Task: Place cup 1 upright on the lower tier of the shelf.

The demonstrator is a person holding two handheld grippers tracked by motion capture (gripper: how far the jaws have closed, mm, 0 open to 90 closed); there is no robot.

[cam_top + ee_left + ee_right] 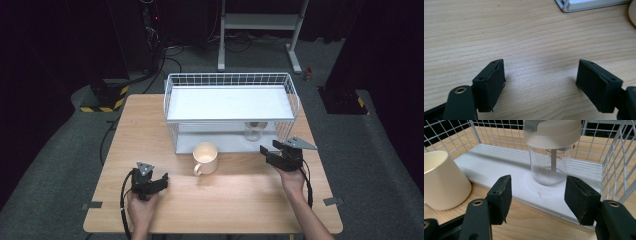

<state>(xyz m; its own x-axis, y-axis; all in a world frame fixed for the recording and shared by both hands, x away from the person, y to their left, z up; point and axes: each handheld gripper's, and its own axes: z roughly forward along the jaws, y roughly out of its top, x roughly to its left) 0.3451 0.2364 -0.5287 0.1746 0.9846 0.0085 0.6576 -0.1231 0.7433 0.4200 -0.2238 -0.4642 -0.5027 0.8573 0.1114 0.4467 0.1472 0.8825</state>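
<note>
A clear plastic bottle with a white lid stands upright on the lower shelf of a white wire rack; it is also visible in the high view, bottle. My right gripper sits just in front of the bottle, open, its pads apart from it with nothing between them. From above, the right gripper is at the rack's front right corner. A cream mug stands on the table before the rack, mug. My left gripper hovers open over bare wood, left gripper near the front left.
The wooden table has free surface between the two hands. The rack's wire walls close in on the bottle's right side and back. A corner of the rack's base shows in the left gripper view.
</note>
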